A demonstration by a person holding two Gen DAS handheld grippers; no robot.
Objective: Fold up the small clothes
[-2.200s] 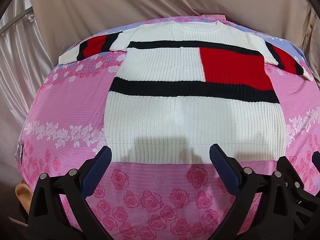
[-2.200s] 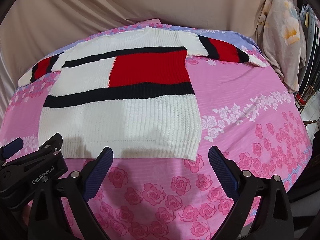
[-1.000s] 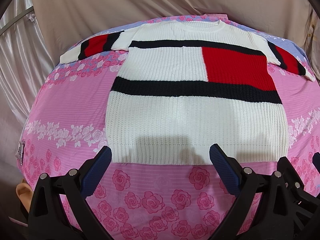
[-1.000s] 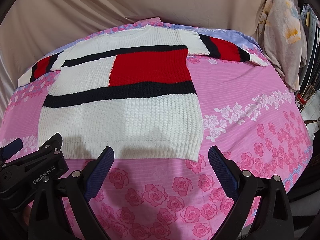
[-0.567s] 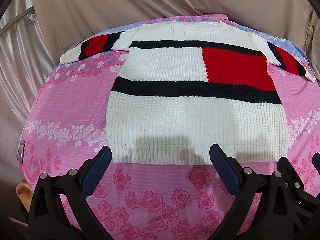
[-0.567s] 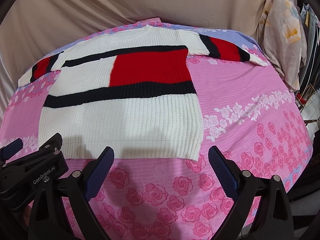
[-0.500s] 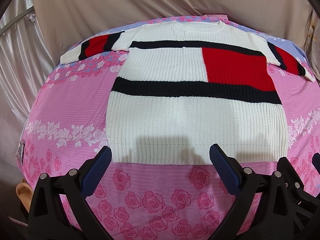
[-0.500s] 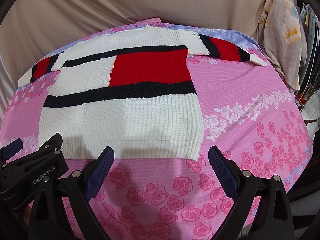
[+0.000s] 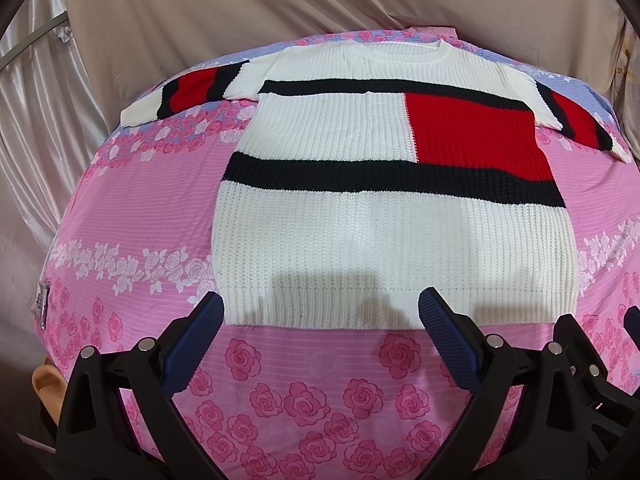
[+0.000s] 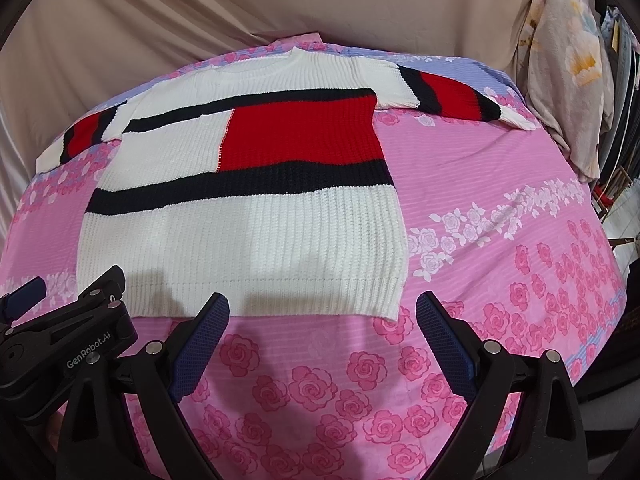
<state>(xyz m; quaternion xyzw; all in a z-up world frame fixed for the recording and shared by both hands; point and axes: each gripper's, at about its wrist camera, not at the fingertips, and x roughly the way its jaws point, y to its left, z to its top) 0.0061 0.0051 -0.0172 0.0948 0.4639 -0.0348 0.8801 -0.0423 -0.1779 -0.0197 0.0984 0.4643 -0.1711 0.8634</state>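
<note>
A white knit sweater (image 9: 384,216) (image 10: 248,224) with black bands and a red block lies flat, front up, on the pink rose-print bed sheet (image 9: 132,208) (image 10: 500,208), both sleeves spread out sideways. My left gripper (image 9: 320,312) hovers open just short of the sweater's ribbed hem, nothing between its blue pads (image 9: 192,344). My right gripper (image 10: 322,310) is open too, near the hem's right corner. The left gripper's black body (image 10: 68,344) shows at the lower left of the right wrist view.
Beige draped cloth (image 9: 280,0) hangs behind the bed. A floral cloth (image 10: 568,64) hangs at the far right, with a rack of clothes (image 10: 624,80) beside it. Part of a person (image 9: 46,380) shows at the lower left edge of the left wrist view.
Both views have shifted very slightly nearer the sweater hem over two seconds. The sweater lies as before and both grippers stay open.
</note>
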